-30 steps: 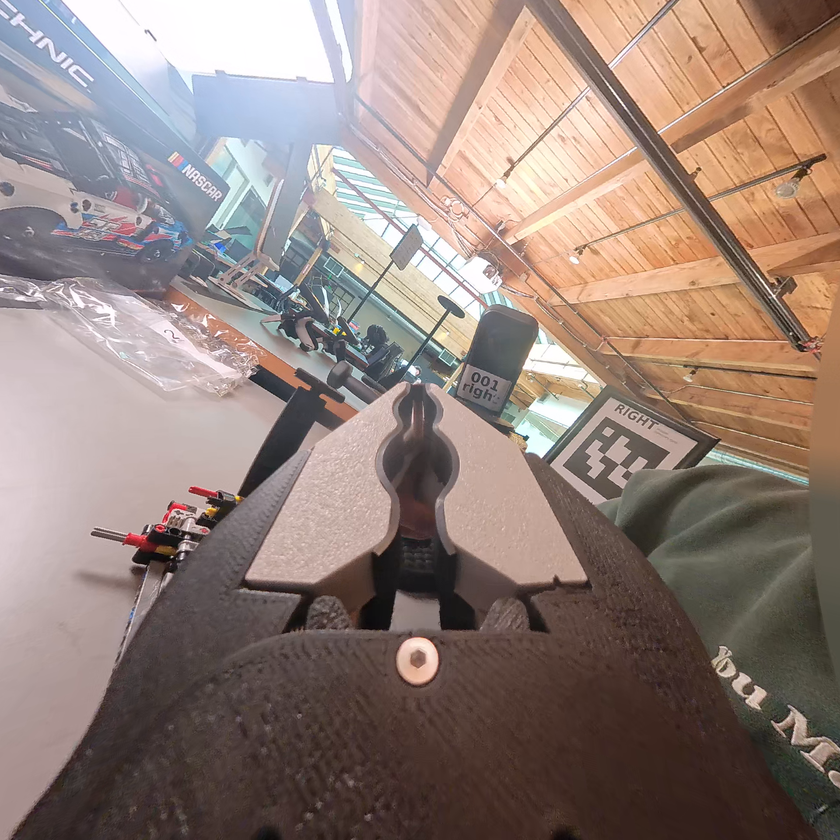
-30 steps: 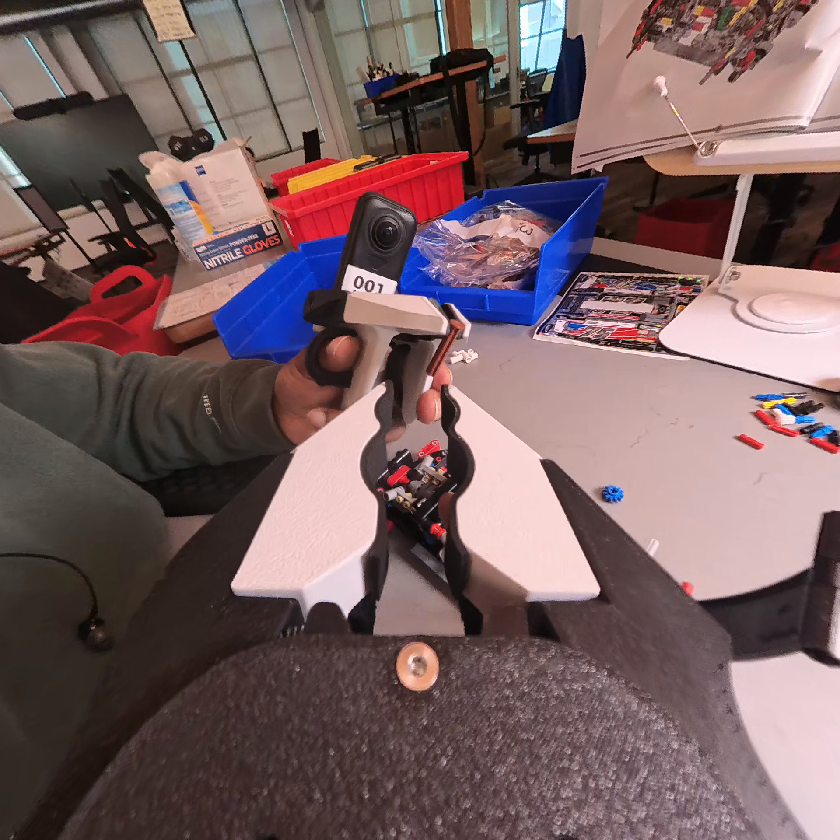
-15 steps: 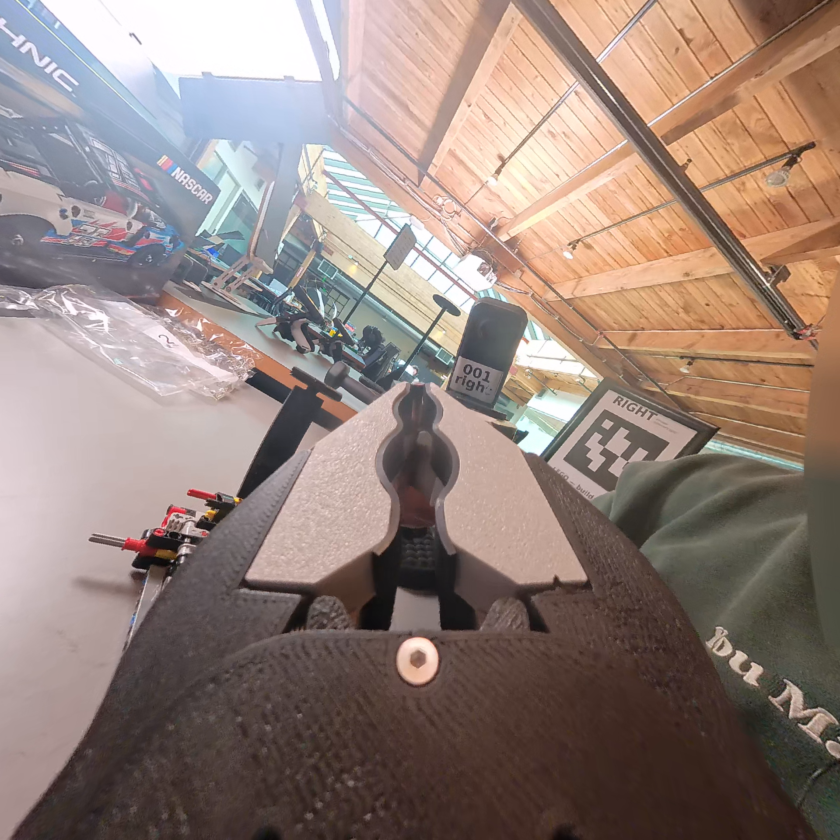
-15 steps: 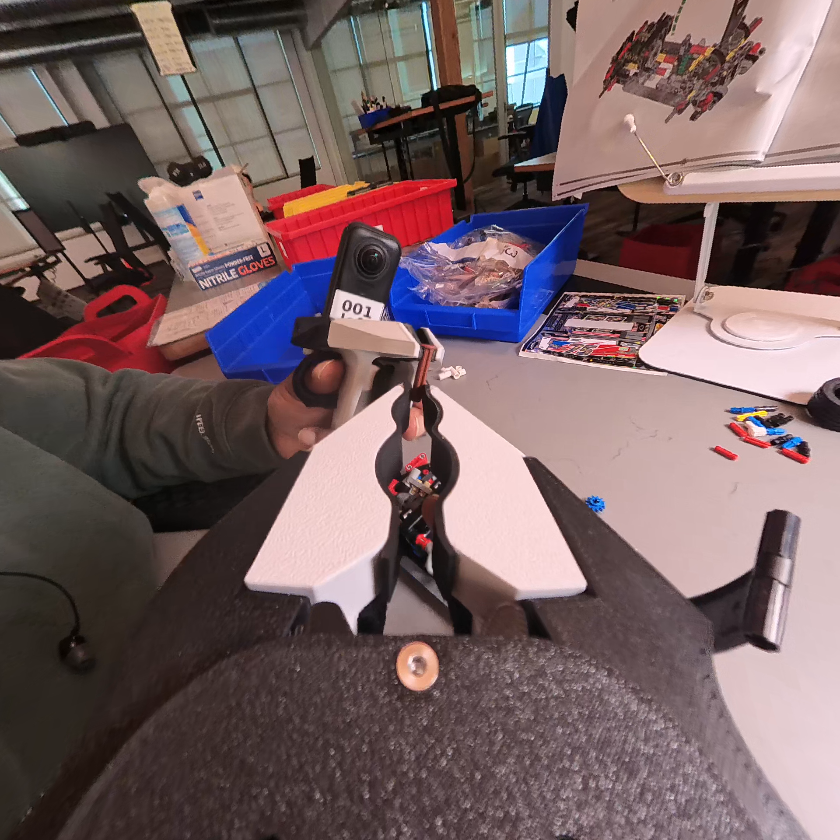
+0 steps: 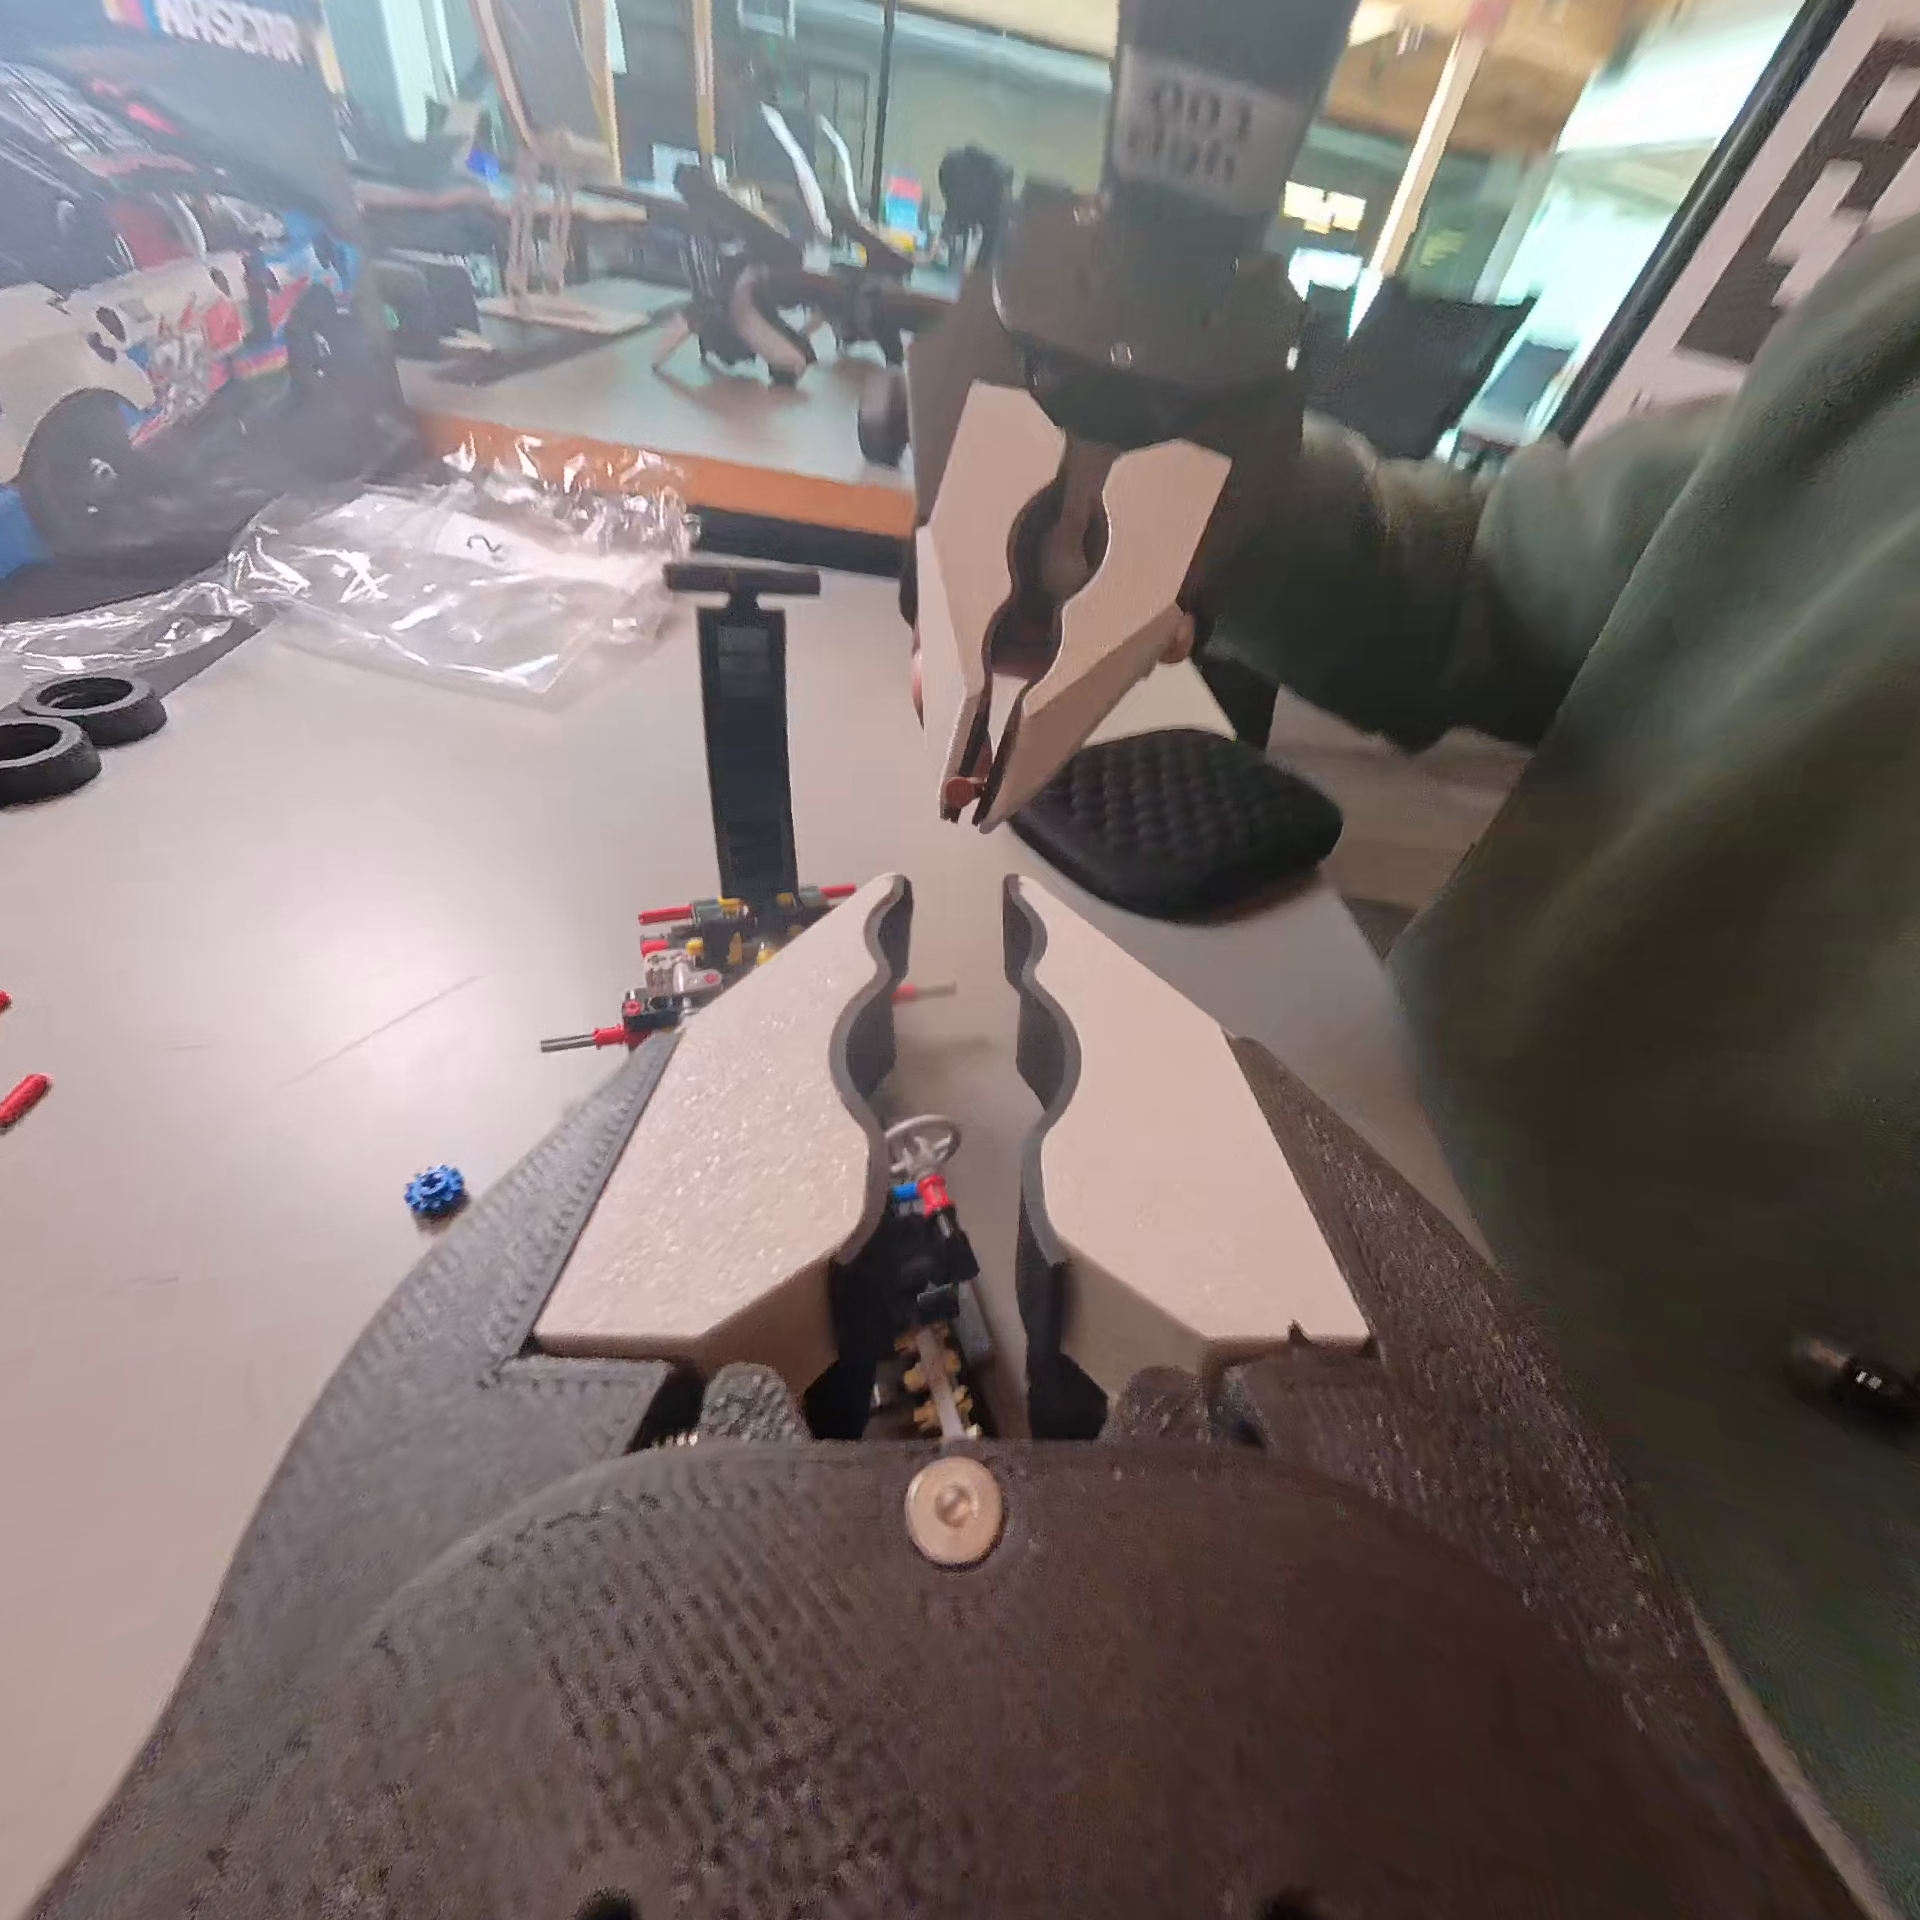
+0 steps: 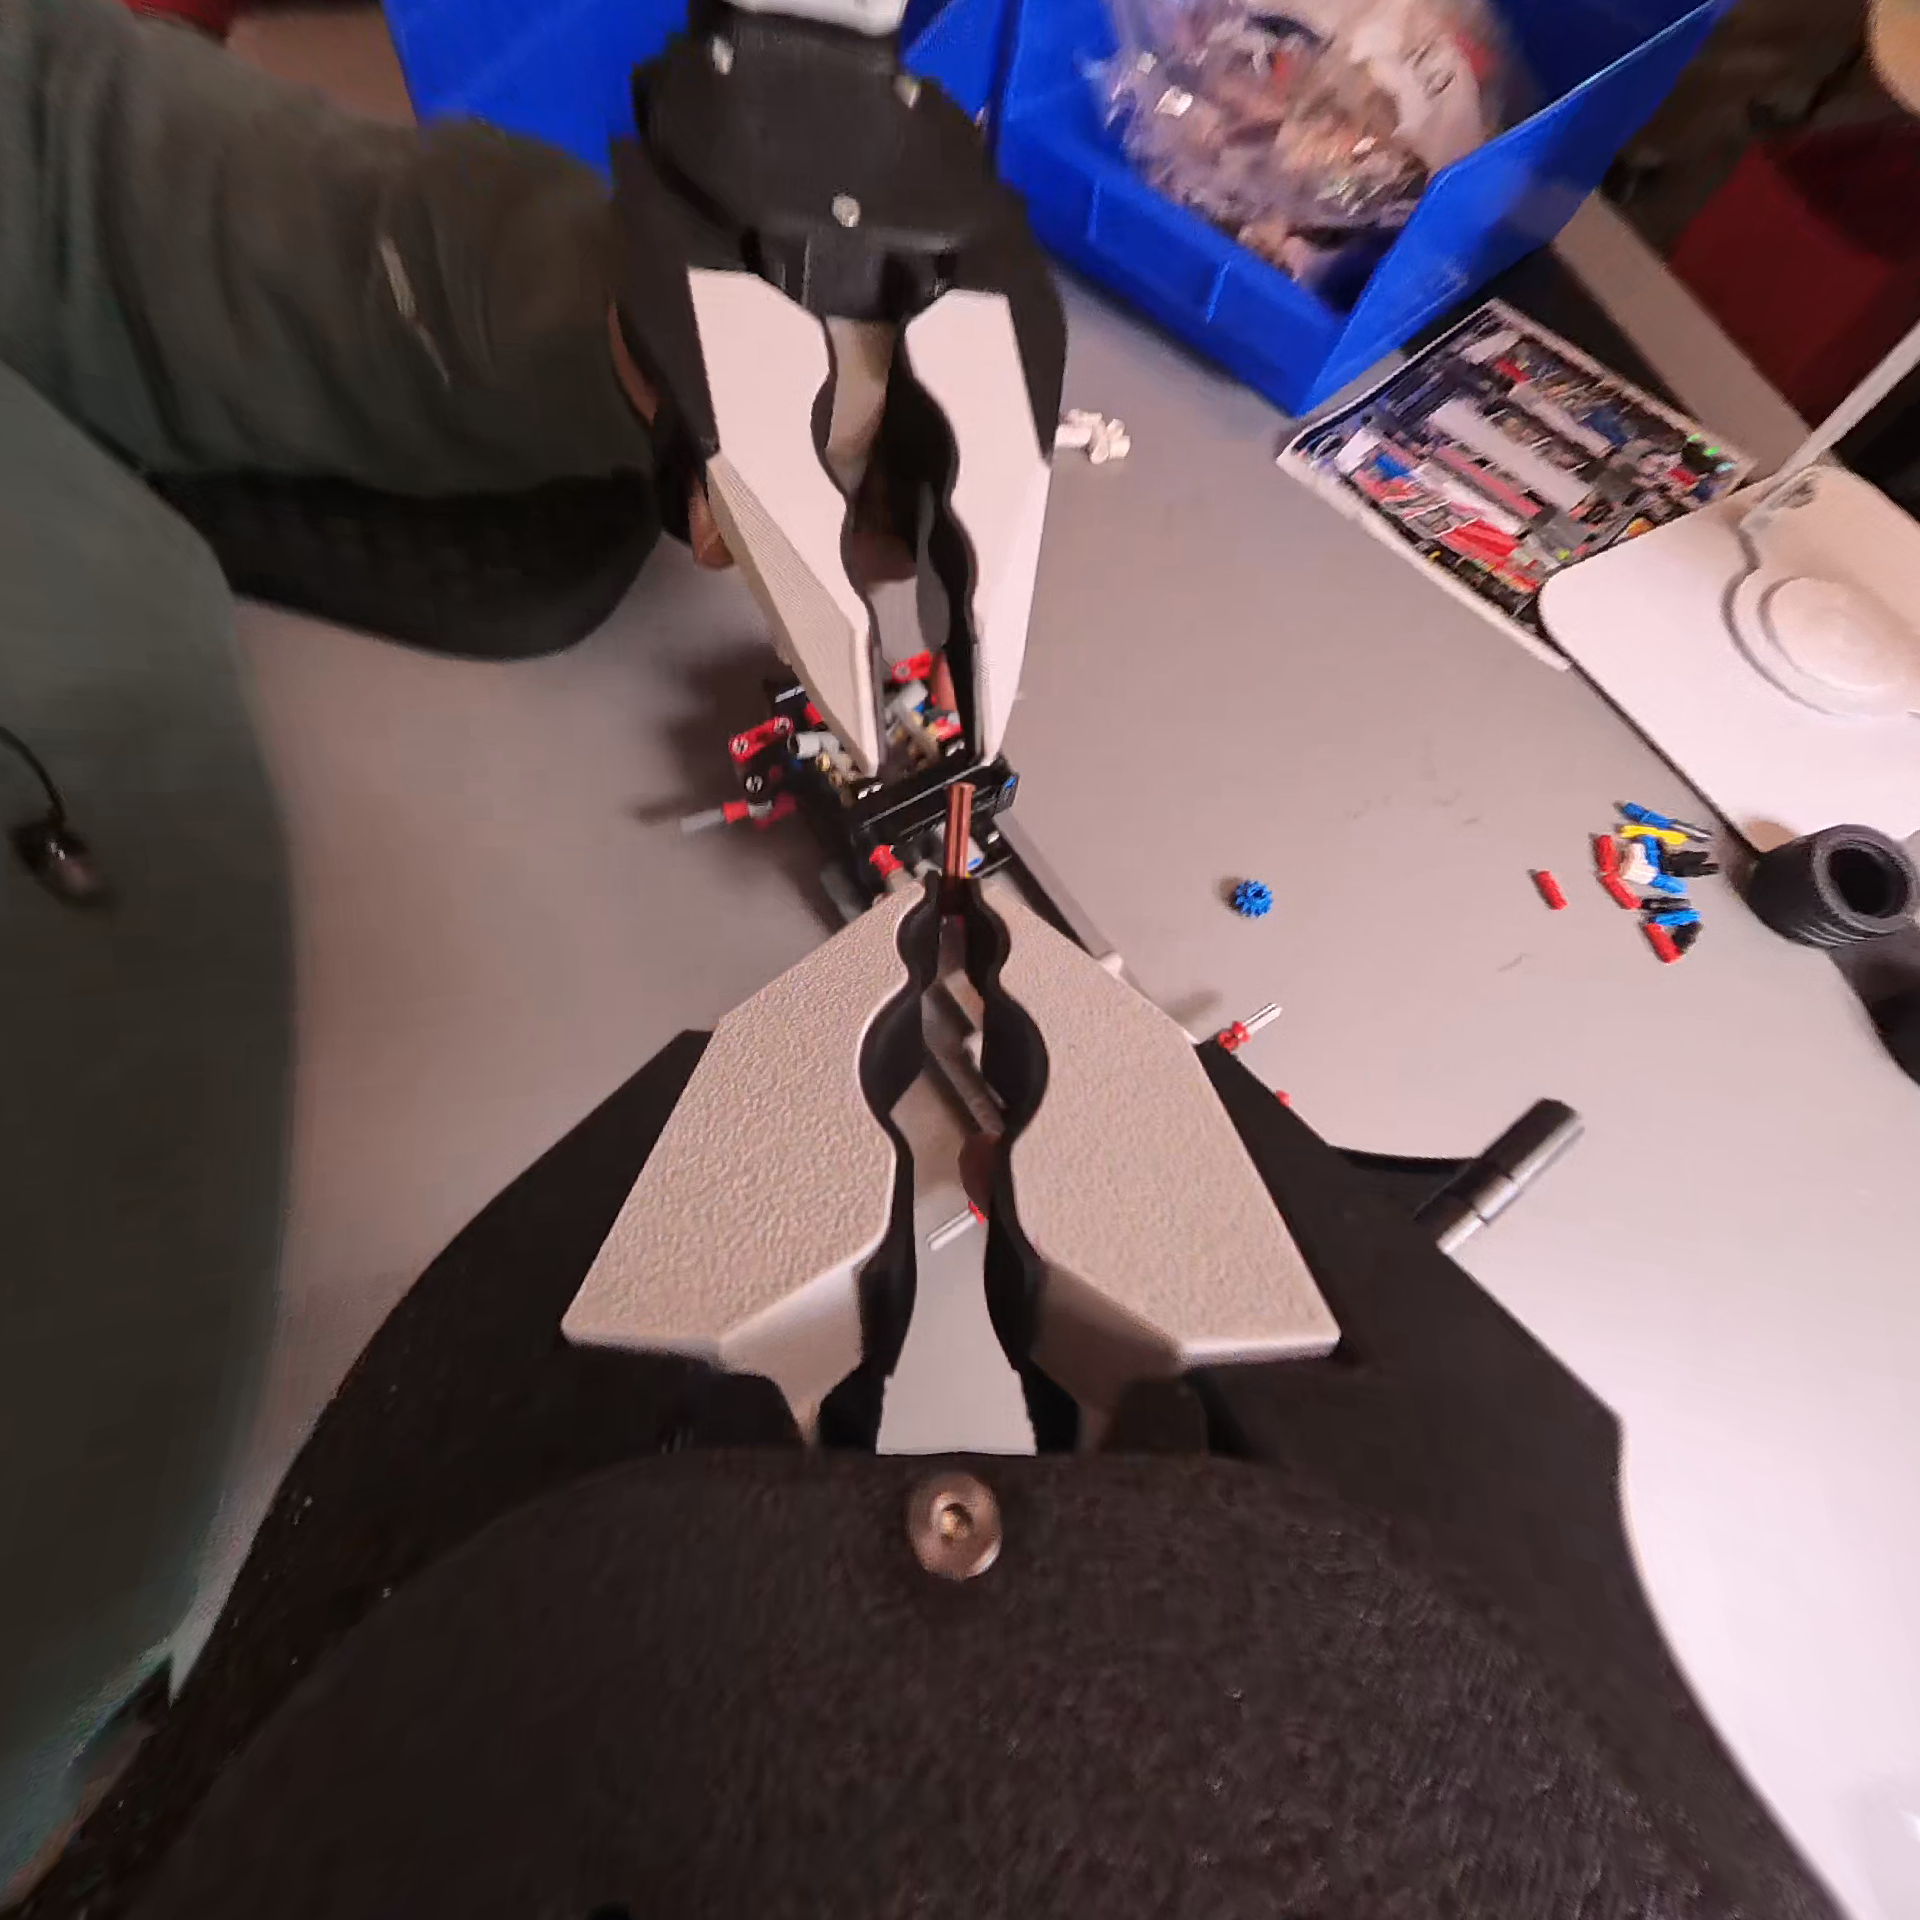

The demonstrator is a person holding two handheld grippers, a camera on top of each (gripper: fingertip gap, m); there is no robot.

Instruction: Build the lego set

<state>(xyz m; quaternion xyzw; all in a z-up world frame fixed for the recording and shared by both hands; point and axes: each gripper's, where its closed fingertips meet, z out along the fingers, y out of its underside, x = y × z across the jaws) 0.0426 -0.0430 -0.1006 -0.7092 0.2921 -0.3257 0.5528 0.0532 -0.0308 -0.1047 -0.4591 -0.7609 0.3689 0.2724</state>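
Brown plastic is what your right gripper (image 6: 954, 902) has clenched at its tips: one thin rod (image 6: 956, 842) sticking forward, its far end over the black frame of the lego model (image 6: 894, 790). In the left wrist view the same right gripper (image 5: 964, 805) hangs above the table with the rod's end showing at its tips.

Your left gripper (image 5: 954, 904) is released, its two fingers parted with bare table (image 5: 312, 935) between their tips. In the right wrist view it (image 6: 914, 743) points down over the far part of the model; whether it touches the bricks, you cannot tell from here.

The model is one partly built piece lying flat on the grey table, near its edge in front of you, with red pins and grey axles poking out at the sides. It runs beneath both grippers, so most of it is hidden by their fingers.

Count around it: one blue gear (image 6: 1253, 896) lying alone, one small heap of red, blue and black pins (image 6: 1647, 873), and one black tyre (image 6: 1839, 883) just beside that heap. Two more tyres (image 5: 62, 727) lie at the far left in the left wrist view, and one black upright stand (image 5: 746, 727) rises right behind the model. One clear plastic bag (image 5: 436, 582) lies further back. Two blue bins (image 6: 1247, 208) sit beyond the model, one holding bagged parts, and one printed booklet (image 6: 1507, 457) lies flat next to them.
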